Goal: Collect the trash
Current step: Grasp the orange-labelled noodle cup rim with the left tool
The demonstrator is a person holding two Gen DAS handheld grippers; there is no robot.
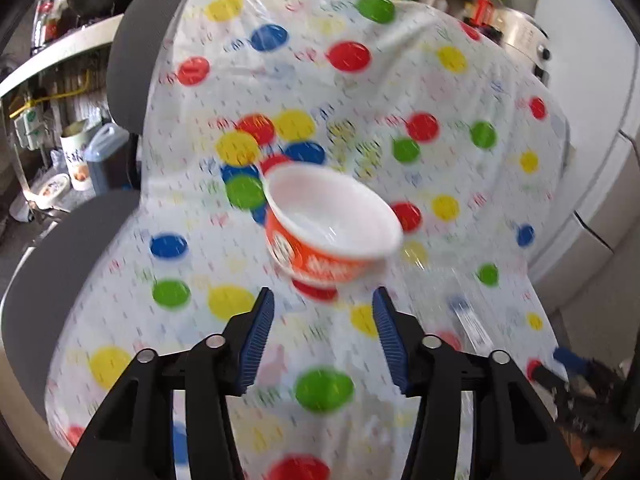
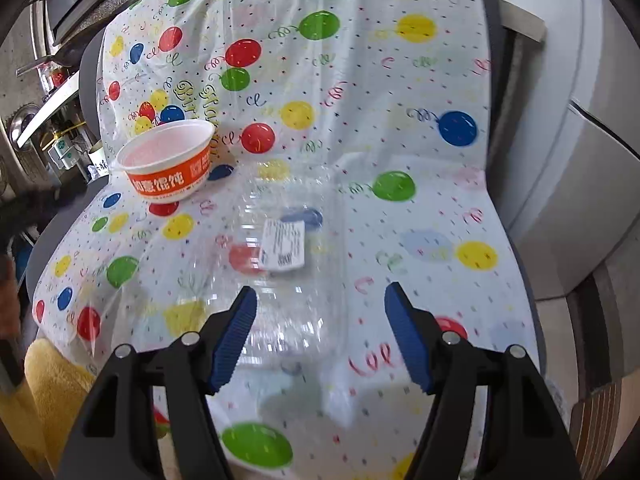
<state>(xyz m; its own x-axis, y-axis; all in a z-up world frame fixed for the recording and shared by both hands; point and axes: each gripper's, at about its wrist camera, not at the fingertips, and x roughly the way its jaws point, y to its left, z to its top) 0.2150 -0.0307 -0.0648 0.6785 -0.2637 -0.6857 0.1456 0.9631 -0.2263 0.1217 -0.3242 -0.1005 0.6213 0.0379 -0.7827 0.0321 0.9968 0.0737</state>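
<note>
Left wrist view: the left gripper (image 1: 323, 300) has its blue-padded jaws standing partly apart with nothing between them and nothing touching the pads. Just beyond the fingertips, slightly right of the gap's centre line, sits the orange bowl (image 1: 332, 226), an orange disposable bowl with a white inside, its mouth facing the camera; it looks empty. It rests on the balloon-print cover (image 1: 440, 184) spread over a grey chair (image 1: 132, 80). This view is blurred, so finer detail of the bowl's print cannot be read.

Right wrist view: the right gripper (image 2: 320, 300) holds its jaws wide apart, gripping nothing. Directly ahead of and partly between the fingertips lies a clear plastic container (image 2: 288, 280) on the cover, transparent, with a white label (image 2: 283, 249) on it; I cannot tell whether anything is in it. The orange bowl (image 2: 168, 162) stands upright well off to the left, apart from the container. A yellow cloth (image 2: 52, 384) shows at the lower left edge.
</note>
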